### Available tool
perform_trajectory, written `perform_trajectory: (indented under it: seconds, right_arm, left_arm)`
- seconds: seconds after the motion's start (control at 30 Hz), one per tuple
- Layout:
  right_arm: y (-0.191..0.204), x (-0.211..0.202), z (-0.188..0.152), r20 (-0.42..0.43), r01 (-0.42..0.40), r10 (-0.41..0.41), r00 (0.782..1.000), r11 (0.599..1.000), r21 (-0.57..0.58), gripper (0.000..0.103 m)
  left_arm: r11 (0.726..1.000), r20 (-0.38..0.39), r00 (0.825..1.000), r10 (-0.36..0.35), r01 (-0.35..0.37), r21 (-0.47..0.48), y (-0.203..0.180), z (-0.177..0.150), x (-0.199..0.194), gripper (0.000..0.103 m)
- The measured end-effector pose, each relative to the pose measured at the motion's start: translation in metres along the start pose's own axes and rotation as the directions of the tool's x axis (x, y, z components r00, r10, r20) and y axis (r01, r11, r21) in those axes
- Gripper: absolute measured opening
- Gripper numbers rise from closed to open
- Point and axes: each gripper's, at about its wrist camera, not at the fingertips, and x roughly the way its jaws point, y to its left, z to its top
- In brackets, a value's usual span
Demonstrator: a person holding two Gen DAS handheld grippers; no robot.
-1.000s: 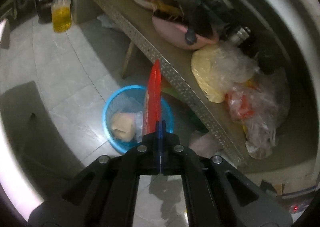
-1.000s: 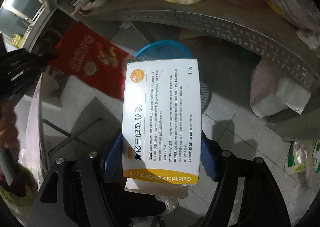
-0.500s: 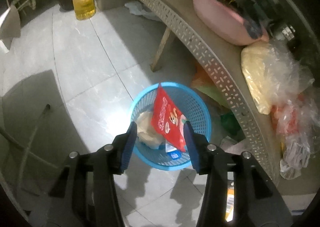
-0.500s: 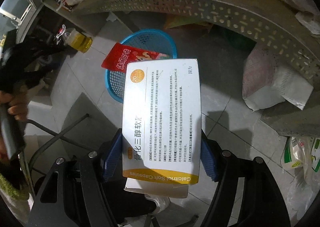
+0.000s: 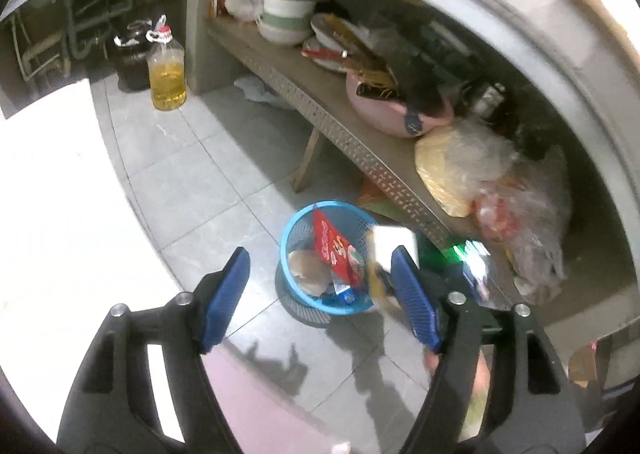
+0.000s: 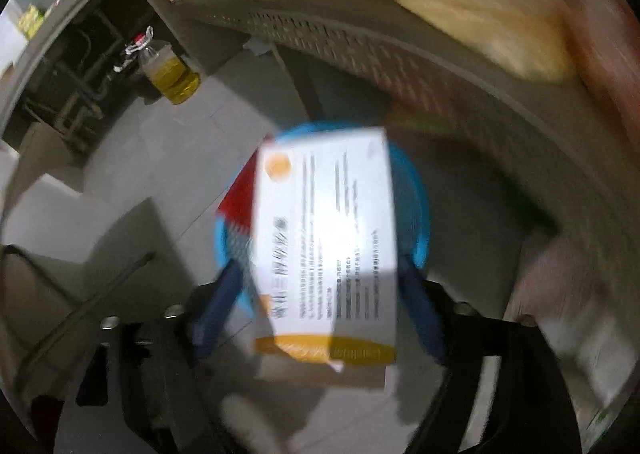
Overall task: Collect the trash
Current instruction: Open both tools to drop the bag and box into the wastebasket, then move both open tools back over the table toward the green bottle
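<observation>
The left gripper [image 5: 320, 294] hangs with jaws spread wide and empty above the blue basket [image 5: 298, 230] on the floor, which holds a red wrapper [image 5: 330, 244]. The right gripper [image 6: 320, 294] clamps a white medicine box [image 6: 328, 238] over the basket [image 6: 418, 214], beside the shelf [image 5: 360, 150] edge.

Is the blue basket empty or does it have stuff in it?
It has stuff in it. The basket holds a red wrapper and a pale wad.

home kitchen: stacked bowls [image 5: 289, 16], cooking oil bottle [image 5: 167, 74], tiled floor [image 5: 192, 174].
</observation>
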Motion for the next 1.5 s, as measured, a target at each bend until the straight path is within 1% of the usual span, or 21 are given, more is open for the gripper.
perform_trajectory:
  seconds: [0.03,0.07,0.13,0.2,0.27,0.33,0.43,0.53,0.57,0.7,0.83,0.93,1.0,1.07,1.17,1.2,1.3,1.43,1.5]
  right_arm:
    - [0.002,0.008,0.006,0.004,0.043,-0.043,0.999,0.999,-0.015,0.085]
    - [0.002,0.019,0.012,-0.002,0.107,-0.107,0.994,0.994,-0.031,0.085]
    - [-0.003,0.028,0.012,0.001,0.171,-0.171,0.985,0.985,-0.032,0.085]
    - [-0.010,0.026,0.003,0.008,0.218,-0.218,0.976,0.976,-0.006,0.085]
    - [-0.014,0.017,-0.014,0.013,0.207,-0.207,0.978,0.978,0.009,0.085]
    - [-0.015,0.004,-0.036,0.024,0.221,-0.221,0.975,0.975,-0.003,0.085]
    - [-0.016,-0.021,-0.073,0.044,0.217,-0.216,0.975,0.976,-0.016,0.085]
    - [-0.013,-0.047,-0.099,0.053,0.198,-0.197,0.979,0.980,-0.017,0.085]
    - [-0.012,-0.057,-0.108,0.052,0.183,-0.182,0.982,0.983,-0.017,0.085]
    - [0.004,-0.096,-0.127,0.061,0.121,-0.119,0.991,0.992,-0.036,0.085]
    - [0.030,-0.140,-0.127,0.122,0.050,-0.041,0.992,0.996,-0.073,0.085]
    - [0.057,-0.177,-0.122,0.181,-0.024,0.045,0.982,0.993,-0.117,0.086]
    - [0.078,-0.202,-0.120,0.216,-0.081,0.113,0.970,0.985,-0.154,0.092]
    - [0.101,-0.220,-0.122,0.235,-0.126,0.172,0.957,0.972,-0.198,0.093]
    - [0.138,-0.237,-0.131,0.224,-0.193,0.257,0.940,0.943,-0.272,0.093]
    - [0.146,-0.240,-0.134,0.217,-0.208,0.275,0.937,0.935,-0.287,0.093]
    - [0.174,-0.247,-0.144,0.171,-0.275,0.345,0.923,0.901,-0.337,0.093]
    - [0.198,-0.252,-0.154,0.118,-0.329,0.395,0.911,0.868,-0.371,0.093]
    - [0.210,-0.254,-0.156,0.077,-0.370,0.425,0.902,0.852,-0.370,0.093]
  left_arm:
    - [1.000,0.009,1.000,0.001,-0.001,0.009,0.002,-0.006,-0.008,0.071]
    - [1.000,0.019,1.000,0.007,-0.007,0.023,0.007,-0.017,-0.022,0.072]
    - [0.999,0.038,0.999,0.016,-0.017,0.031,0.015,-0.033,-0.040,0.073]
    - [0.999,0.067,0.997,0.028,-0.031,0.042,0.025,-0.054,-0.060,0.075]
    - [0.996,0.085,0.995,0.052,-0.057,0.061,0.033,-0.072,-0.075,0.075]
    - [0.994,0.092,0.993,0.076,-0.083,0.070,0.041,-0.090,-0.087,0.075]
    - [0.995,0.095,0.992,0.079,-0.084,0.053,0.054,-0.108,-0.099,0.075]
    - [0.994,0.124,0.988,0.087,-0.095,0.056,0.060,-0.123,-0.113,0.075]
    - [0.994,0.131,0.987,0.089,-0.098,0.058,0.062,-0.128,-0.116,0.075]
    - [0.993,0.151,0.984,0.097,-0.106,0.050,0.071,-0.144,-0.130,0.076]
    - [0.992,0.188,0.976,0.110,-0.120,0.043,0.077,-0.160,-0.148,0.079]
    - [0.990,0.210,0.970,0.126,-0.136,0.034,0.083,-0.171,-0.160,0.080]
    - [0.990,0.222,0.966,0.131,-0.140,0.022,0.088,-0.178,-0.167,0.081]
    - [0.989,0.231,0.962,0.143,-0.147,0.002,0.096,-0.186,-0.176,0.082]
    - [0.985,0.250,0.953,0.170,-0.169,-0.024,0.108,-0.199,-0.191,0.083]
    - [0.983,0.255,0.950,0.182,-0.178,-0.037,0.113,-0.205,-0.197,0.083]
    - [0.977,0.262,0.941,0.213,-0.201,-0.072,0.126,-0.221,-0.210,0.083]
    - [0.965,0.268,0.928,0.259,-0.237,-0.111,0.144,-0.241,-0.225,0.083]
    - [0.958,0.268,0.922,0.280,-0.249,-0.143,0.155,-0.252,-0.232,0.083]
